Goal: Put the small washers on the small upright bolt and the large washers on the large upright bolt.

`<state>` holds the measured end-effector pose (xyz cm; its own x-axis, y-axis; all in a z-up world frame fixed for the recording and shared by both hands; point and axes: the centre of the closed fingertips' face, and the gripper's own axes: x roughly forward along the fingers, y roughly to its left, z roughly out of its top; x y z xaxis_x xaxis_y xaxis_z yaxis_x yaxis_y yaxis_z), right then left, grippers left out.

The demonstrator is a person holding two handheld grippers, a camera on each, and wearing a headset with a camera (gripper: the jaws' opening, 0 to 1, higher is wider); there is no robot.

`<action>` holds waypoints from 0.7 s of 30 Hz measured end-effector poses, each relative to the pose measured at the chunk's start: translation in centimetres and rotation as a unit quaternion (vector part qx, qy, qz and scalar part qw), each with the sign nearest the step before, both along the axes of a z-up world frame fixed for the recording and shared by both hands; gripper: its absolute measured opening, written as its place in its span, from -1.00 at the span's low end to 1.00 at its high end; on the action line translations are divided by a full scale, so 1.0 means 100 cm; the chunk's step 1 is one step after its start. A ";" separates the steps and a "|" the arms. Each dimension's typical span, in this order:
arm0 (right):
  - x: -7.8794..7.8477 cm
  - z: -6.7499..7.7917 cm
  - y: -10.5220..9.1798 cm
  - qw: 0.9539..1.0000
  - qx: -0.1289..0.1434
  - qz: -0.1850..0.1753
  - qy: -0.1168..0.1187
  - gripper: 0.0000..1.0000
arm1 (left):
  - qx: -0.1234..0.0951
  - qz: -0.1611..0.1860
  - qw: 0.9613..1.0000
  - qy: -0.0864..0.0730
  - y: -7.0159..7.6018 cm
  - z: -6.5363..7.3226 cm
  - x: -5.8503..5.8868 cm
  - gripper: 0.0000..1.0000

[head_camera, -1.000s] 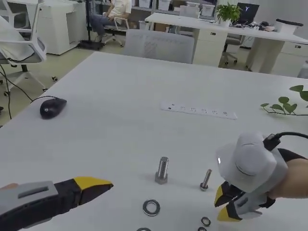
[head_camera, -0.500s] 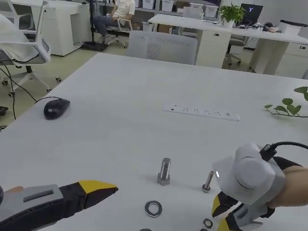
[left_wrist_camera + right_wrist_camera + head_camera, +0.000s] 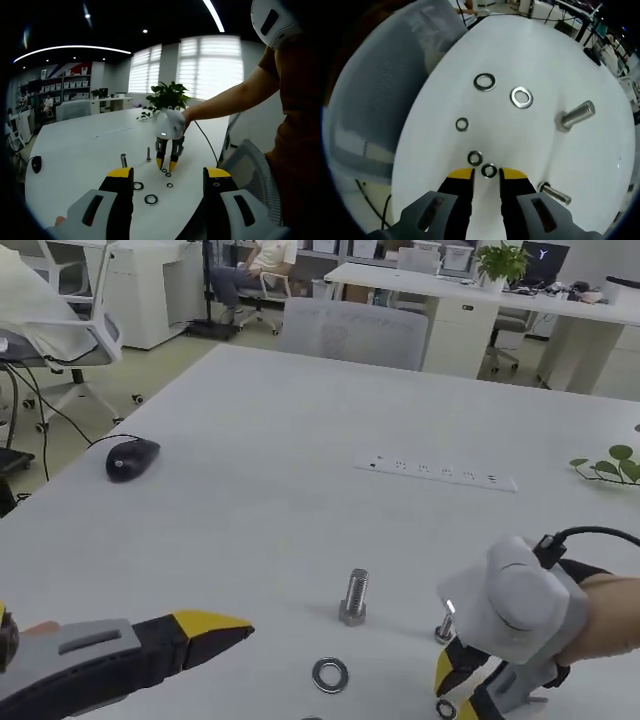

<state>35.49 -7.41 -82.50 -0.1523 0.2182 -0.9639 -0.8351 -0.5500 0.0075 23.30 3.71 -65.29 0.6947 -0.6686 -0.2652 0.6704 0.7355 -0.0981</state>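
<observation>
The large bolt (image 3: 354, 598) stands upright mid-table, and the small bolt (image 3: 444, 626) is to its right, partly behind my right gripper (image 3: 458, 692). A large washer (image 3: 330, 675) lies flat in front of the large bolt. In the right gripper view the gripper (image 3: 487, 175) is open and low over the table, with a small washer (image 3: 489, 171) lying between its tips. Two more small washers (image 3: 475, 158) (image 3: 462, 124) and two large washers (image 3: 485, 82) (image 3: 522, 97) lie beyond. My left gripper (image 3: 169, 175) is open and holds nothing, hovering at the near left (image 3: 235, 630).
A mouse (image 3: 132, 458) sits at the far left of the table and a power strip (image 3: 435, 472) lies across the back. A plant (image 3: 610, 465) is at the right edge. A grey chair (image 3: 380, 85) stands close to the table's near edge.
My right gripper has come down and slightly nearer, over the small washers. The left gripper has hardly moved. The head camera has shifted.
</observation>
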 end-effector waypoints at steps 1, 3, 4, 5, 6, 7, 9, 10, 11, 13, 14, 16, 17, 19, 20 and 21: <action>0.000 0.000 0.001 1.000 0.003 0.001 0.001 -0.61 | -0.001 0.001 1.000 0.001 0.000 0.000 0.001 0.10; 0.001 0.001 0.000 1.000 -0.001 -0.003 0.004 -0.64 | -0.001 0.001 1.000 0.000 0.000 0.000 0.001 0.10; 0.002 0.001 0.001 1.000 0.001 0.001 0.003 -0.65 | -0.001 0.001 1.000 0.000 0.000 0.000 0.002 0.10; 0.001 0.001 0.000 1.000 0.001 0.001 0.002 -0.65 | 0.000 0.000 1.000 0.000 0.000 0.000 0.002 0.10; 0.001 0.001 0.000 1.000 0.001 0.003 0.001 -0.65 | 0.000 0.000 1.000 0.000 -0.001 0.000 0.002 0.10; 0.001 0.001 0.000 1.000 0.002 0.008 -0.002 -0.65 | 0.000 -0.001 1.000 0.000 -0.001 0.000 0.003 0.10; 0.000 0.001 0.000 1.000 0.003 0.009 -0.004 -0.65 | -0.002 -0.002 1.000 -0.001 -0.002 0.000 0.003 0.10; 0.000 0.001 -0.001 1.000 0.004 0.012 -0.007 -0.65 | -0.002 -0.002 1.000 -0.001 -0.002 0.000 0.004 0.10; 0.000 0.001 -0.001 1.000 0.004 0.013 -0.007 -0.65 | -0.001 -0.002 1.000 0.000 -0.002 0.000 0.004 0.10; 0.000 0.001 -0.001 1.000 0.004 0.014 -0.008 -0.66 | 0.000 -0.004 1.000 0.000 -0.003 -0.001 0.004 0.10; 0.000 0.001 -0.002 1.000 0.003 0.017 -0.010 -0.67 | -0.001 -0.004 1.000 0.000 -0.003 -0.001 0.004 0.10; -0.001 0.001 -0.002 1.000 0.002 0.018 -0.012 -0.70 | -0.001 -0.005 1.000 0.000 -0.003 -0.001 0.003 0.10; 0.000 0.001 -0.001 1.000 0.004 0.018 -0.013 -0.72 | 0.000 -0.005 1.000 -0.001 -0.003 0.000 0.003 0.10; 0.000 0.001 -0.001 1.000 0.003 0.014 -0.013 -0.73 | 0.001 -0.005 1.000 0.000 -0.003 -0.001 0.003 0.10; 0.000 0.000 -0.001 1.000 0.003 0.014 -0.013 -0.73 | 0.001 -0.005 1.000 0.000 -0.002 -0.001 0.003 0.10; 0.000 0.001 -0.002 1.000 0.003 0.014 -0.014 -0.73 | 0.001 -0.005 1.000 0.000 -0.002 -0.001 0.003 0.10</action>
<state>35.50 -7.57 -82.45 -0.1308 0.2196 -0.9668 -0.8189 -0.5736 -0.0195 23.56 3.51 -65.35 0.6888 -0.6743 -0.2663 0.6772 0.7296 -0.0957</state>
